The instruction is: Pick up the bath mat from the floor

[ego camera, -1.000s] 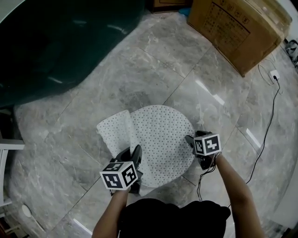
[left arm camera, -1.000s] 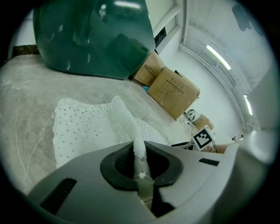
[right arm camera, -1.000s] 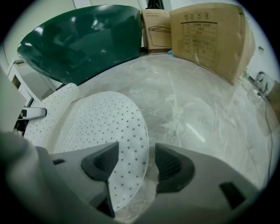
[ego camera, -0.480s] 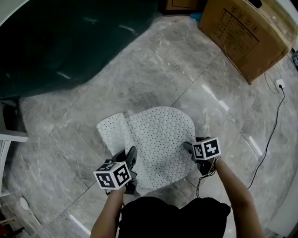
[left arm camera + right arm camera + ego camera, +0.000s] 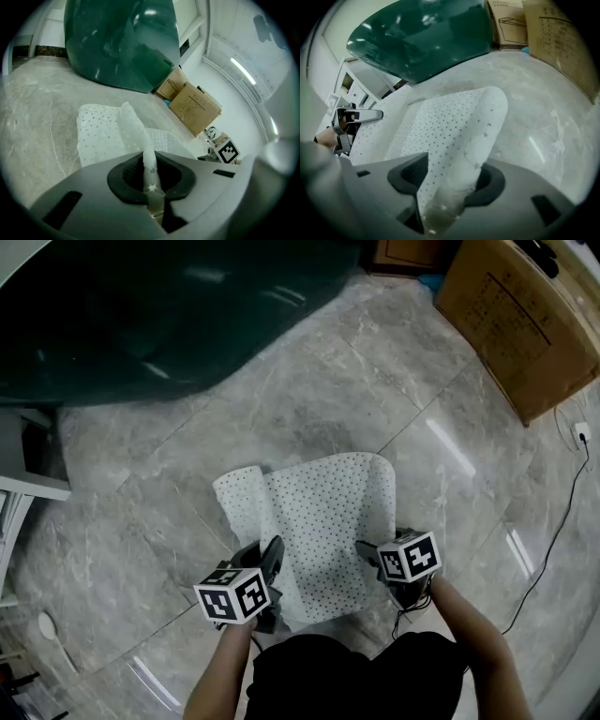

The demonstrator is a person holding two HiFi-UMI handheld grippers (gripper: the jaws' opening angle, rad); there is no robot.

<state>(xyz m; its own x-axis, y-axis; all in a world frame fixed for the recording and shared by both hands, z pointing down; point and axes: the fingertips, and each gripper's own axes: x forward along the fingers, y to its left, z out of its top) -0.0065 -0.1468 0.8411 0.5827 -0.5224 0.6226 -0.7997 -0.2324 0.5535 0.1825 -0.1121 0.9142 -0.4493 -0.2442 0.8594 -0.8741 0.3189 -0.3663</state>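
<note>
My L gripper point(image 5: 269, 557) is clamped nearly shut on the near-left edge of the white dotted bath mat point(image 5: 323, 512). My R gripper point(image 5: 367, 554) pinches its near-right edge. The mat stretches btwn them over the grey marble floor point(image 5: 169, 474), side edges curled.

No wording can be read: dark print is seen on the side of the large cardboard box point(image 5: 511, 315), but it is too small and blurred to be made out. A line drawing is printed on the smaller cardboard box point(image 5: 508, 23), and only black-and-white square patterns are borne by the left marker cube point(image 5: 232, 596) and the right marker cube point(image 5: 409, 556)
</note>
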